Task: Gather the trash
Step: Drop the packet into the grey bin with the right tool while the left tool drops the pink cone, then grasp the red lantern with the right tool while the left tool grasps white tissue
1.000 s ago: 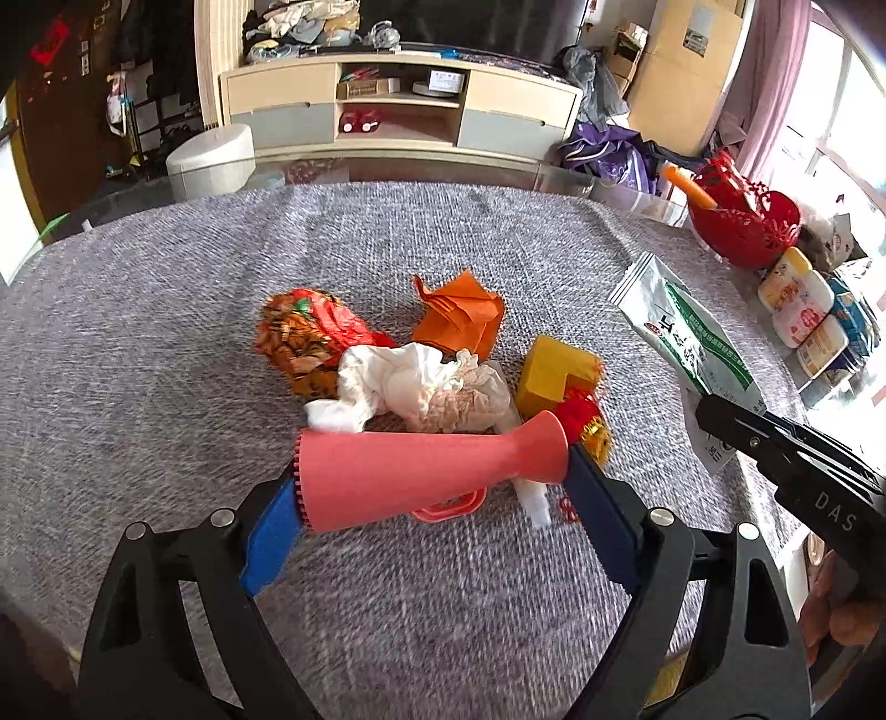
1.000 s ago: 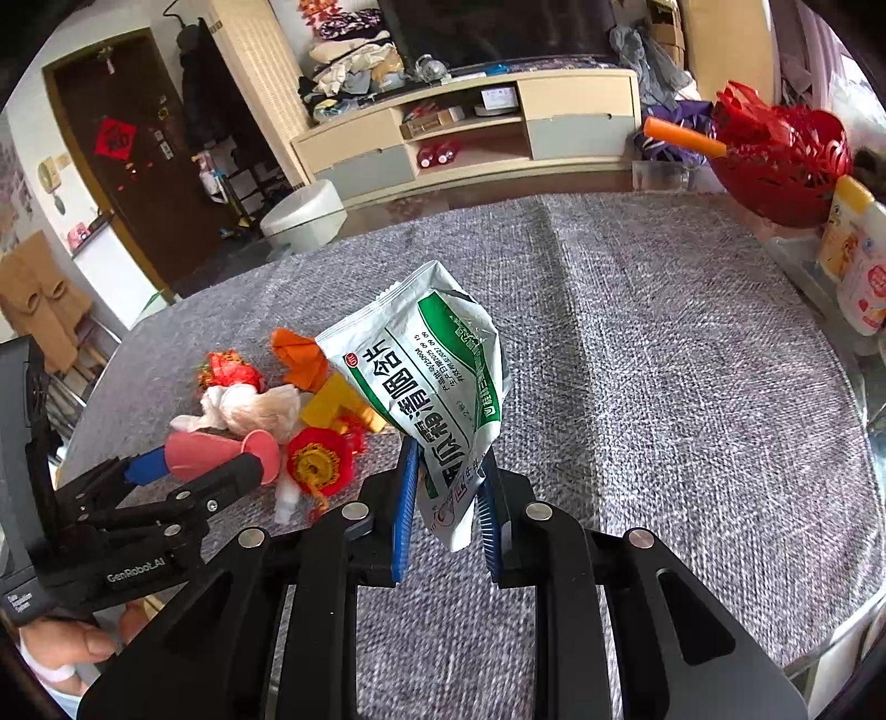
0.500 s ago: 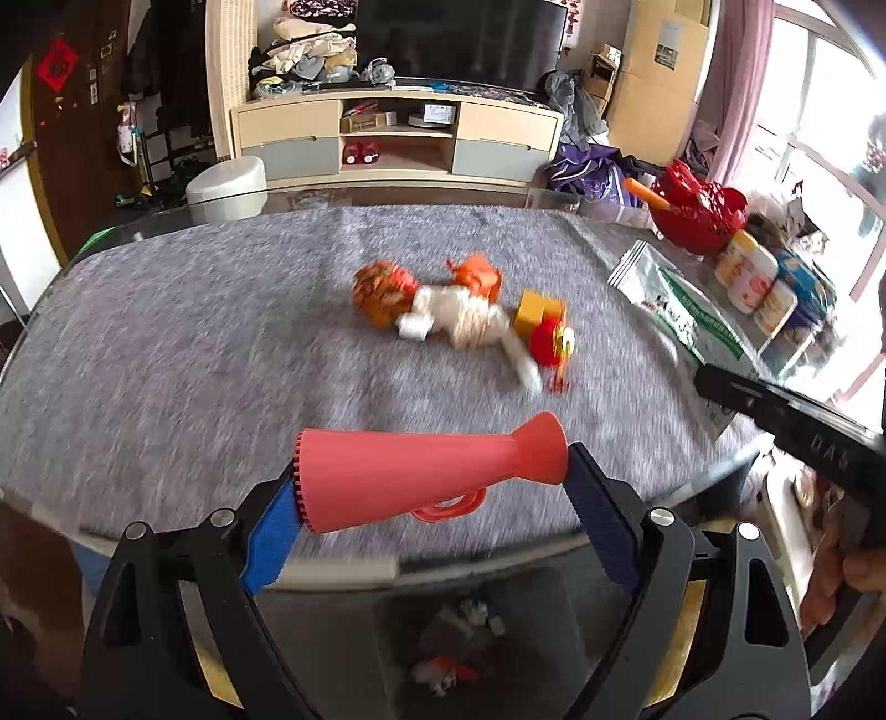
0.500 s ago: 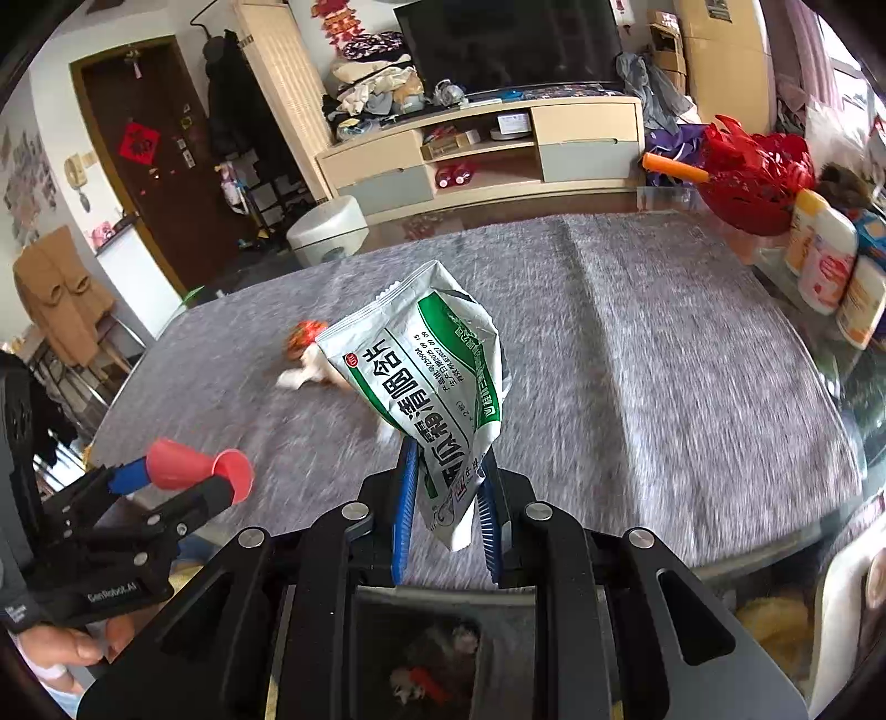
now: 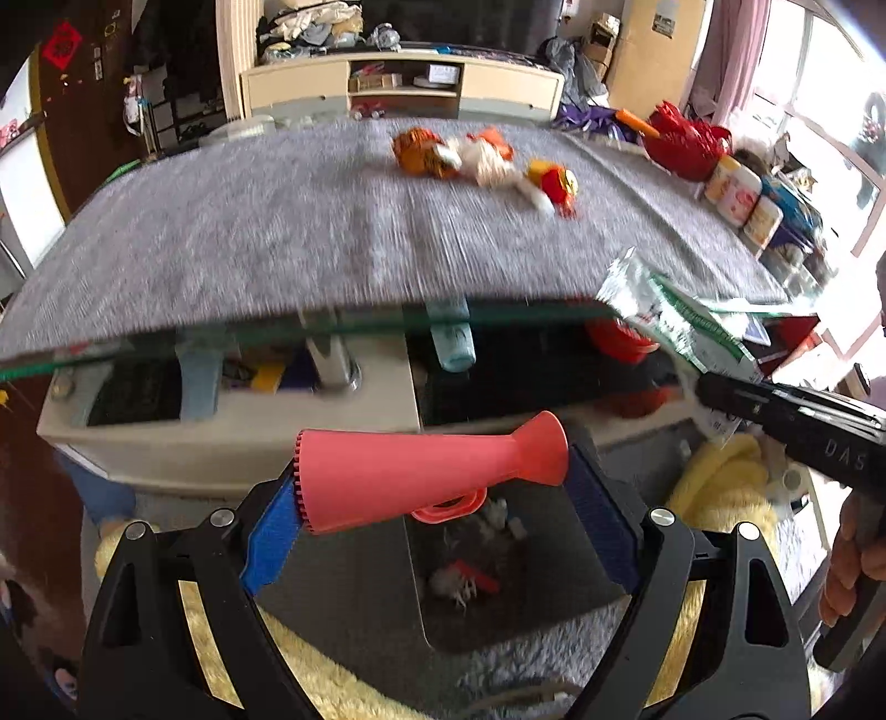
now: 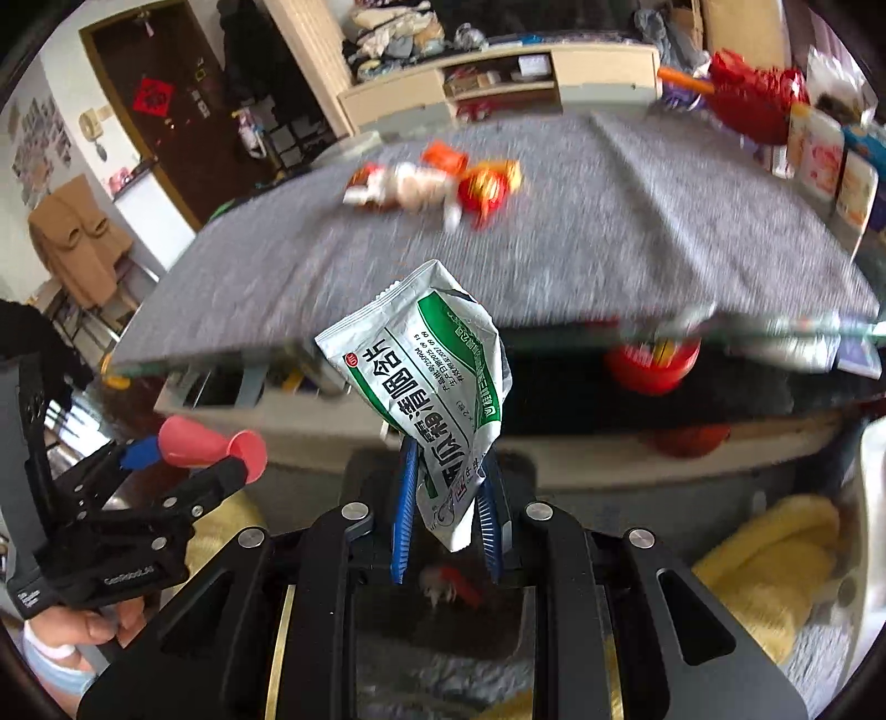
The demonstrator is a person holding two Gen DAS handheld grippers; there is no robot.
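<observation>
- My left gripper [image 5: 432, 487] clamps the pink horn [image 5: 426, 471]; my right gripper [image 6: 446, 509] pinches the green packet [image 6: 426, 382].
- Both hang over the bin [image 5: 520, 603]; neither dropped yet.
- Table trash pile [image 5: 482, 160] remains.

Glass worktop [image 5: 232, 343] under a grey woven cloth [image 5: 277, 221], low shelf visible below the glass edge. Back wall: cream TV cabinet [image 5: 398, 88] with open shelves and clutter on top — dark door [image 6: 160, 111] to the left. Bright daylight from the windows [image 5: 819, 111] at right, pink curtain [image 5: 736, 50], yellow shaggy rug [image 6: 775, 559] on the floor.
</observation>
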